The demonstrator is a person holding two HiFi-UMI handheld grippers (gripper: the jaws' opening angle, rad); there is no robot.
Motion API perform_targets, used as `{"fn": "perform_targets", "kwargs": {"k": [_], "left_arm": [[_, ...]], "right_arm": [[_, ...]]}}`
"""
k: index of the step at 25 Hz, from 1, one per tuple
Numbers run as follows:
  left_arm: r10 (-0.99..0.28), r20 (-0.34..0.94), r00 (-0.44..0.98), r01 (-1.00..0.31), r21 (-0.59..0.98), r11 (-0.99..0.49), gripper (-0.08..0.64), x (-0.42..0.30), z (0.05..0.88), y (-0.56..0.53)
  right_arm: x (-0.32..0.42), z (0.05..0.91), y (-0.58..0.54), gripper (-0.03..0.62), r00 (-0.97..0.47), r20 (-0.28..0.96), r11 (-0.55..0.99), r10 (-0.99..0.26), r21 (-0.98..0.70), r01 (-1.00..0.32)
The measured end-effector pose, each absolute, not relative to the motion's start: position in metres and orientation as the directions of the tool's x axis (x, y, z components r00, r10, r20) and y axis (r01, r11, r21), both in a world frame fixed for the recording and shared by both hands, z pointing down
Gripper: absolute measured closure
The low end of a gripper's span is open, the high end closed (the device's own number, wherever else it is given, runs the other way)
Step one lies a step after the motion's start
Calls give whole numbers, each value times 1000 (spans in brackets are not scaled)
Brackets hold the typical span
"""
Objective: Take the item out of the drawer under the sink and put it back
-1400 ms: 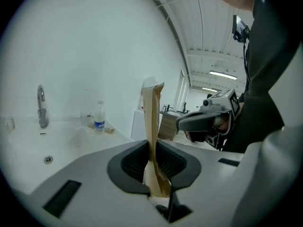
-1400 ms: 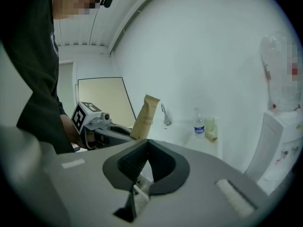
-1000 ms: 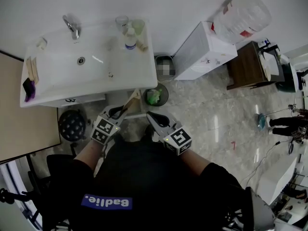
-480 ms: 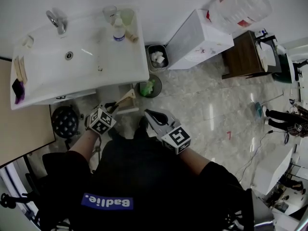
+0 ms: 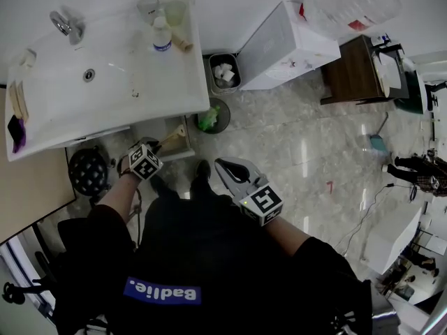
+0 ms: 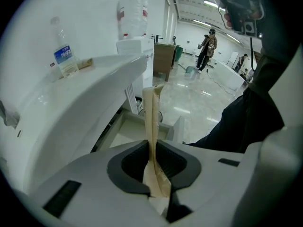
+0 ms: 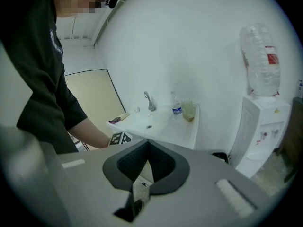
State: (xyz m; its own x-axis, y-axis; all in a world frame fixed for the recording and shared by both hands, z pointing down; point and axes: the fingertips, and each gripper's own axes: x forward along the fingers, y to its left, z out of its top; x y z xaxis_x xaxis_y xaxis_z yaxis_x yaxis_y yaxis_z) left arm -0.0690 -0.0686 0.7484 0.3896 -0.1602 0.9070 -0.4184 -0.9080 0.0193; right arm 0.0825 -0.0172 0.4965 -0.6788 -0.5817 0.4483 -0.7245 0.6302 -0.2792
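A flat tan paper bag (image 5: 172, 139) (image 6: 152, 122) stands on edge between the jaws of my left gripper (image 5: 159, 148) (image 6: 153, 145), which is shut on its lower end. It is held just in front of the open white drawer (image 5: 162, 129) (image 6: 124, 129) under the white sink (image 5: 105, 82) (image 6: 90, 91). My right gripper (image 5: 225, 169) (image 7: 147, 144) hangs lower right of the drawer, over the floor, shut with nothing between its jaws. In the right gripper view I see the sink (image 7: 158, 122) and the left gripper's marker cube (image 7: 120, 138).
A small bottle (image 5: 160, 37), cups and a faucet (image 5: 63, 24) sit on the sink. A bin (image 5: 223, 72), a green-lined bin (image 5: 209, 118) and a water dispenser (image 5: 290, 44) stand to its right. A black stool (image 5: 86, 172) is at the left. People stand far off (image 6: 207, 44).
My left gripper has carried the tan bag closer to the drawer under the sink. The right gripper stays back, drifted slightly right. The head view has shifted, so the sink sits further left.
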Motion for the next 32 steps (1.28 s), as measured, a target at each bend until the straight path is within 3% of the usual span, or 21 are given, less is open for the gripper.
{"fn": "perform_targets", "kwargs": {"k": [21,32], "left_arm": [[-24,979,201,-412,62,-909,505,-80,884,-101],[30,979,203,-406,112,-907,503,-71,924,-98]], "right_arm": [[137,548,11,591,-551,567,462,-612,-309,-831],[145,567,33,590,-519,597,417,-611,-314,-853]]}}
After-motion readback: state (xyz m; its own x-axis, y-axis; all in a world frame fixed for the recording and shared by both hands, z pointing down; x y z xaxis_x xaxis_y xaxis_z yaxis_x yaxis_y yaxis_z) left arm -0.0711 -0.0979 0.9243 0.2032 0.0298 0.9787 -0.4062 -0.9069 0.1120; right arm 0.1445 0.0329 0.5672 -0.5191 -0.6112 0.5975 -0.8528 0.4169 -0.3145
